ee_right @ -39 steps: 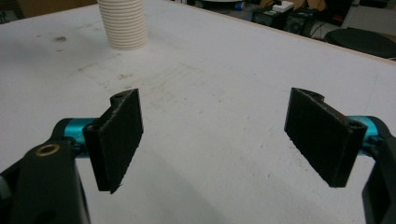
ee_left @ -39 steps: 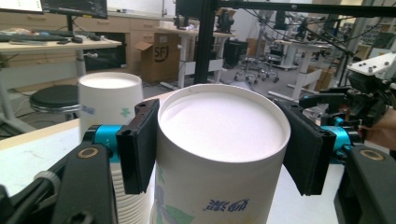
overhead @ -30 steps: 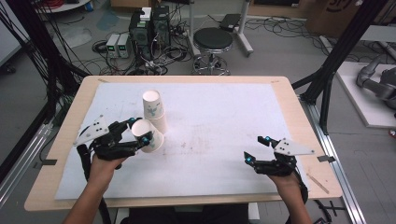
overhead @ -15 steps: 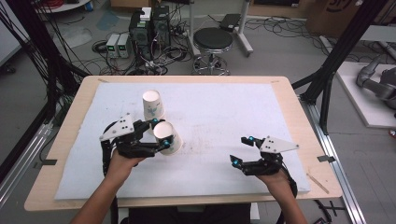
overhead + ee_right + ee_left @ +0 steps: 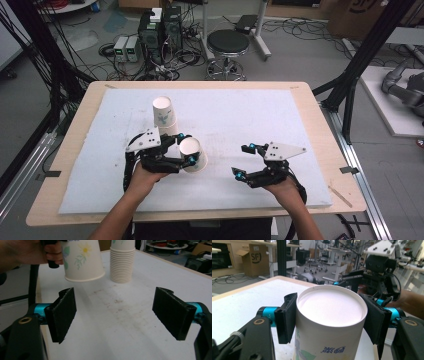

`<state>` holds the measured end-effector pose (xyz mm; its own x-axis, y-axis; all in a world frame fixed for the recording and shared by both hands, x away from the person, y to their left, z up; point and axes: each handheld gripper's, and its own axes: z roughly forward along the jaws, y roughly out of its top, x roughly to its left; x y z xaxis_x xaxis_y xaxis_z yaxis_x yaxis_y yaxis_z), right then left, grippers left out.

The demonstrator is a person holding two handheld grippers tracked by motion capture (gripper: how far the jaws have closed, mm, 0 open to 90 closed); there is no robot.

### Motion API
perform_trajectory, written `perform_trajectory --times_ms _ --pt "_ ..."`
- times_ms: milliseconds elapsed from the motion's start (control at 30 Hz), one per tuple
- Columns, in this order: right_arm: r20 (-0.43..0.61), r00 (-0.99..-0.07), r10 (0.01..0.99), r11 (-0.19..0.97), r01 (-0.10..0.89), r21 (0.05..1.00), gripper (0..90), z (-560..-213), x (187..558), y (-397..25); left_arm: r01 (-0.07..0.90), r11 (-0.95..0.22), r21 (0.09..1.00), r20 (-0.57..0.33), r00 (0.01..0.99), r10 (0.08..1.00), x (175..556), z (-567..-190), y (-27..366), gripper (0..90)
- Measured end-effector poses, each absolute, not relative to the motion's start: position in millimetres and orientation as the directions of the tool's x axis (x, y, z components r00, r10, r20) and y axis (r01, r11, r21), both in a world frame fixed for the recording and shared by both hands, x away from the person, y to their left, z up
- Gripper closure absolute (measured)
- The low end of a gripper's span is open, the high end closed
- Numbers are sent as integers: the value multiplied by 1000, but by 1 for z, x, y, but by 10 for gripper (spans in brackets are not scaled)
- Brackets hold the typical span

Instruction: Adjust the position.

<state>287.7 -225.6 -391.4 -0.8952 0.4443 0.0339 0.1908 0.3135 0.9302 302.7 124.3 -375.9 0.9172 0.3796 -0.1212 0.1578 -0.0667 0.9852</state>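
Your left gripper (image 5: 184, 149) grasps a single paper cup (image 5: 192, 154). In the left gripper view its two black jaws press against opposite sides of the cup (image 5: 329, 325), just below the closed white end, which faces the camera; the printed wall with blue lettering runs down between the jaws. In the right gripper view the same cup (image 5: 82, 260) hangs mouth-down, lifted clear of the table (image 5: 130, 322), with your left hand (image 5: 22, 252) beside it.

The stack of paper cups (image 5: 165, 116) stands upside down on the white table cover (image 5: 250, 115), just beyond and beside the left jaws as the high view shows them. In the right gripper view the stack (image 5: 123, 262) rests on the table beyond the jaws, nearer the jaw at the right of that view, and the held cup is beyond the jaw at its left. The two cups are near each other but apart.

Your right gripper (image 5: 243, 161) has its jaws released and spread wide, with bare, lightly stained table cover between them. Nothing touches either pad. In the high view this gripper sits to the right of the held cup, well apart from it, and its jaws point toward the cup. The left gripper view shows the right gripper (image 5: 354, 282) directly behind the held cup.
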Motion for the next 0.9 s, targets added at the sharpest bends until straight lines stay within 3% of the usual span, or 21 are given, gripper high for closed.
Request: perform_trajectory --times_ms 900 --pt "53 -944 327 315 162 935 200 -402 277 -201 136 -104 985 -107 963 247 286 -380 86 349"
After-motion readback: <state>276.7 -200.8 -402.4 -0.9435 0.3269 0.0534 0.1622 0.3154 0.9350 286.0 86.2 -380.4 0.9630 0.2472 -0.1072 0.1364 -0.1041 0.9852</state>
